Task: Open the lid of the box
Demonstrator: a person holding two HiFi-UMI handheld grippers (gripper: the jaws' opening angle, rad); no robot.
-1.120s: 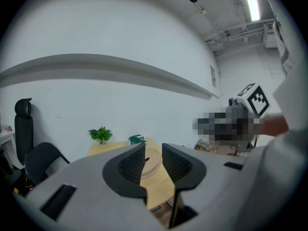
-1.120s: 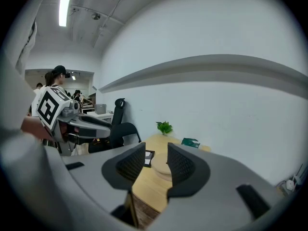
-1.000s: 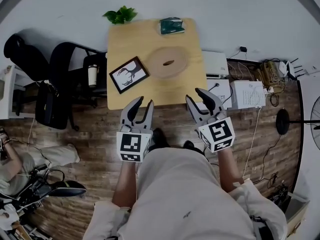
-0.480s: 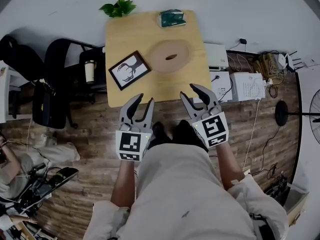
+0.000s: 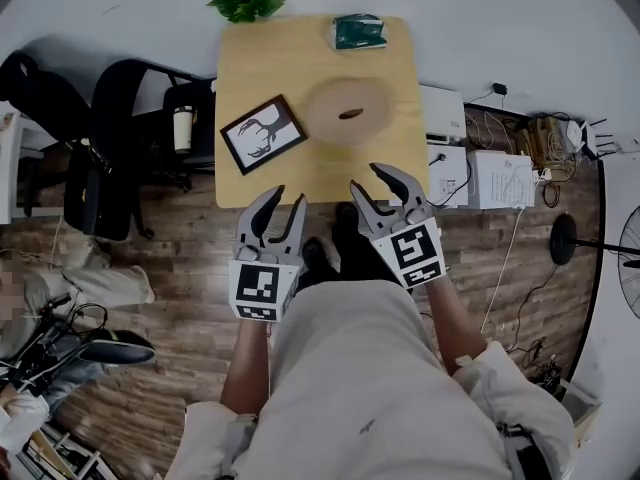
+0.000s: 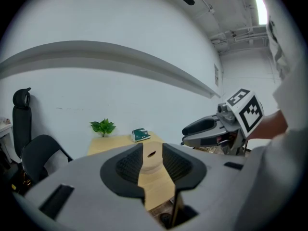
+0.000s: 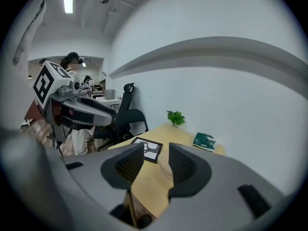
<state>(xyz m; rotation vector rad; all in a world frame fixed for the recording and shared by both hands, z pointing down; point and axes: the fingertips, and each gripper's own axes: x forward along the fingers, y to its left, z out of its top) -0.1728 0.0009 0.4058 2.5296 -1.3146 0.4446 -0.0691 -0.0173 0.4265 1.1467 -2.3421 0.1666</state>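
Observation:
A round wooden box point(image 5: 348, 111) with its lid on and a small dark slot in the top sits mid-table in the head view. Both grippers hover short of the table's near edge, apart from the box. My left gripper point(image 5: 279, 208) is open and empty; in the left gripper view the box point(image 6: 151, 159) shows far off between its spread fingers point(image 6: 130, 165). My right gripper point(image 5: 372, 182) stands just before the table edge, its jaws opening with nothing between them; in the right gripper view point(image 7: 156, 163) only tabletop shows in the gap.
On the light wooden table point(image 5: 240, 78) lie a black-framed deer picture point(image 5: 262, 134), a green packet point(image 5: 360, 31) and a small plant point(image 5: 248, 3). Black office chairs point(image 5: 110, 148) stand to the left; white boxes and cables point(image 5: 480, 173) lie on the floor at right.
My right gripper has shifted left and forward toward the table's near edge. The left gripper has stayed about where it was.

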